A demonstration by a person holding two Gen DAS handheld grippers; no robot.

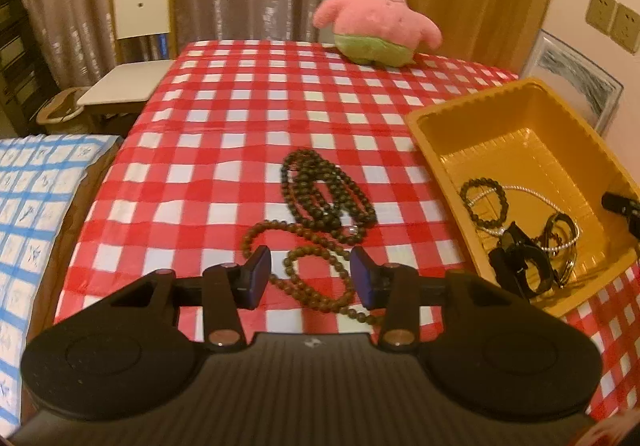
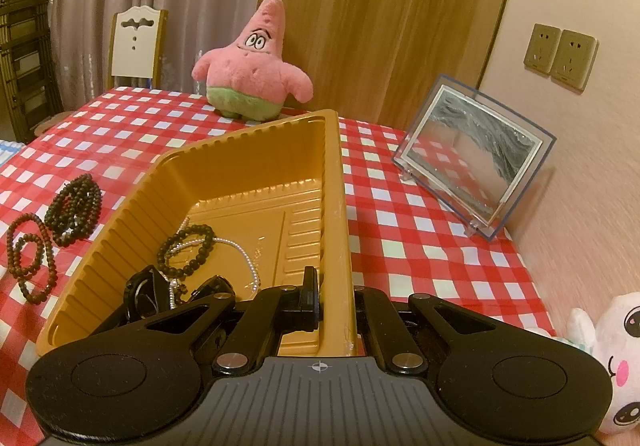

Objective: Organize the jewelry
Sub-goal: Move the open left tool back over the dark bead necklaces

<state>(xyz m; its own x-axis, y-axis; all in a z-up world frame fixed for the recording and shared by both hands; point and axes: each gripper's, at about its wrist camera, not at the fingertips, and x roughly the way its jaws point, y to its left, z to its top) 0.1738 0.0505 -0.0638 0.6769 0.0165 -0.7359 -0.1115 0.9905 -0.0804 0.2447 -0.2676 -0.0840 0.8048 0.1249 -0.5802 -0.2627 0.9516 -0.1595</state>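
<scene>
item 1, left gripper (image 1: 311, 273): fingers spread part-way, pads pinching nothing. a loop of the brown bead strand (image 1: 310, 278) lies on the cloth between and just beyond the two pads, so the strand is straight ahead and below the fingers; whether a pad touches a bead cannot be told. this hand is much the nearer to it.

item 2, brown bead strand: small round reddish-brown beads on a slack, doubled-over loop. its long axis runs from the near right corner of the cloth up toward the left, roughly crosswise to the finger gap. likely to drape and trail when lifted.

item 3, dark bead necklace (image 1: 326, 195): darker beads coiled in several turns, just beyond the brown strand and touching it at one end, on the red-and-white checked tablecloth (image 1: 224, 134).

item 4, yellow tray (image 1: 532, 150): right of both strands and apart from them. it holds a dark bead bracelet (image 1: 483, 202), a thin silver chain and a black watch (image 1: 520, 266).

item 5, right gripper (image 2: 336, 298): fingers pressed together on the tray's near wall, one inside and one outside, steadying it.

judgement: brown strand next, then carried rightward to the tray.
</scene>
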